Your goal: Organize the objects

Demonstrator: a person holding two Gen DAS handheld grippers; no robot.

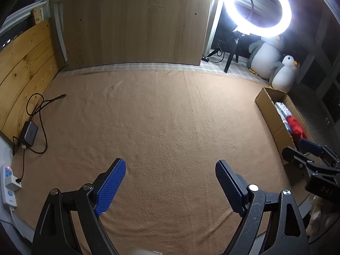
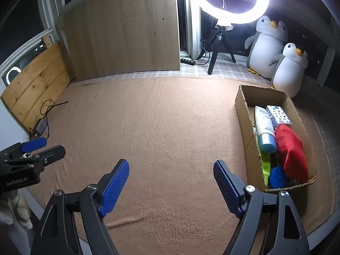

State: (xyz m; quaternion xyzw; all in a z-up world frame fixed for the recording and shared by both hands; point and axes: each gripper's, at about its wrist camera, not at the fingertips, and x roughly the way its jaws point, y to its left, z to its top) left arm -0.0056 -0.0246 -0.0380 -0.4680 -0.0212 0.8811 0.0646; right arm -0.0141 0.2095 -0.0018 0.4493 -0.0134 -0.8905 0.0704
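Note:
An open cardboard box point(image 2: 244, 114) sits on the tan blanket point(image 2: 159, 116) at the right. Inside it lie a white tube with a blue cap point(image 2: 264, 125), a patterned tissue pack point(image 2: 278, 114), a red pouch point(image 2: 293, 150), a blue round lid point(image 2: 277, 177) and a yellow-green item point(image 2: 265, 165). My right gripper point(image 2: 171, 163) hovers open over bare blanket, left of the box. My left gripper point(image 1: 170, 163) is also open above bare blanket, holding nothing. Each appears in the other's view: the right gripper point(image 1: 297, 148) by the box point(image 1: 269, 110), the left gripper point(image 2: 52, 145) at the far left.
A power adapter with a looped black cable point(image 1: 28, 133) and a white power strip point(image 1: 7, 182) lie along the left edge. Wooden boards point(image 1: 136, 21) stand at the back. A ring light on a tripod point(image 2: 233, 4) and two penguin plushes point(image 2: 267, 48) fill the back right.

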